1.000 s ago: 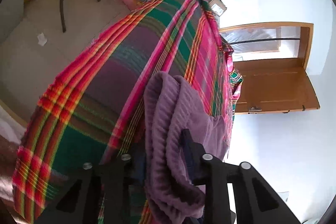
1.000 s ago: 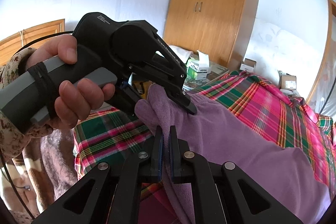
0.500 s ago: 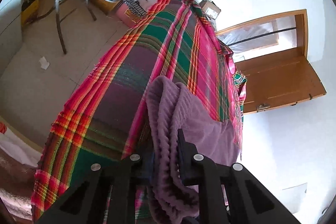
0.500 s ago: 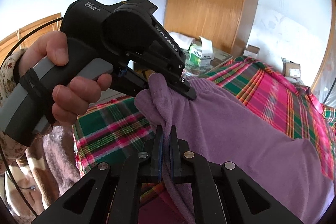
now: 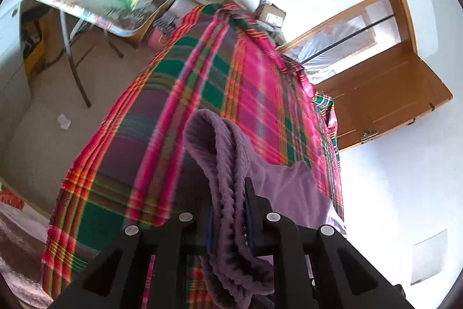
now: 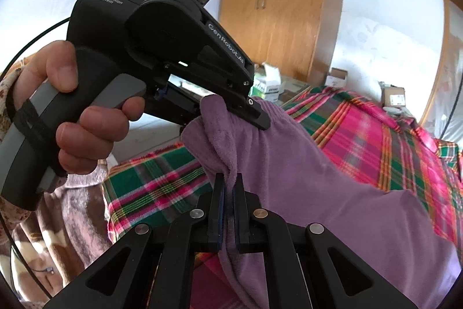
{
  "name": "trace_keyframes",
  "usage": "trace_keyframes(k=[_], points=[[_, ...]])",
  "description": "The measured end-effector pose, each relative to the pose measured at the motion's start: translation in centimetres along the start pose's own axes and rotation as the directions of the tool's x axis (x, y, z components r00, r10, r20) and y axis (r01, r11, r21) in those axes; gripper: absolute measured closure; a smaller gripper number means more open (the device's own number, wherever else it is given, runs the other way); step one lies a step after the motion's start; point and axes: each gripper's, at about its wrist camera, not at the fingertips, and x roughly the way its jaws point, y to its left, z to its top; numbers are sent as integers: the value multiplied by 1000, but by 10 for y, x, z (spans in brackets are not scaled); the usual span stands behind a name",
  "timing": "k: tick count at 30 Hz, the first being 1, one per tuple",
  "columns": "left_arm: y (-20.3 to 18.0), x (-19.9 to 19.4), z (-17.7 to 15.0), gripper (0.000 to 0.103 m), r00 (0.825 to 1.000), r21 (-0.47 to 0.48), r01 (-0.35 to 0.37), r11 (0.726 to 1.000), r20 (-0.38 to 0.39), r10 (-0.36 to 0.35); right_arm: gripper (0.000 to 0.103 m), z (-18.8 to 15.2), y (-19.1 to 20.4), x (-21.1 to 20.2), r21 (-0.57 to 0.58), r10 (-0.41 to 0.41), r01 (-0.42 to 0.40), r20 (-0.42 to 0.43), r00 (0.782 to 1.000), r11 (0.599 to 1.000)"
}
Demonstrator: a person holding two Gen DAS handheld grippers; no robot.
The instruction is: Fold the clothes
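two grippers, left (image 5: 228, 217) and right (image 6: 228, 207), each clamp the purple garment (image 6: 303, 178) above a plaid bed (image 5: 179, 94). mid-fold, probably. next, lay the held edge down flat.

One purple garment (image 6: 303, 178), one plaid bedspread (image 5: 202, 94), two tools (image 5: 231, 210) (image 6: 228, 184), one wardrobe (image 6: 277, 5).

Left gripper (image 6: 254, 113): matte black housing, grey handle grip, white "GenRobot.AI" lettering, black strap across the hand (image 6: 72, 118). Floral-patterned sleeve (image 6: 8, 94) at the wrist. Right gripper (image 6: 228, 193): black linkage arms, silver round screws, blue-lined fingers (image 6: 217, 201).
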Motion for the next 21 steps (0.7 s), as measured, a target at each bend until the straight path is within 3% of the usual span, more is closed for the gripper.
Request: trace_keyframes(k=[21], points=[[-136, 29, -20, 86, 998, 214, 54, 975, -35, -48, 98, -21, -75, -99, 196, -153, 127, 122, 981, 972]])
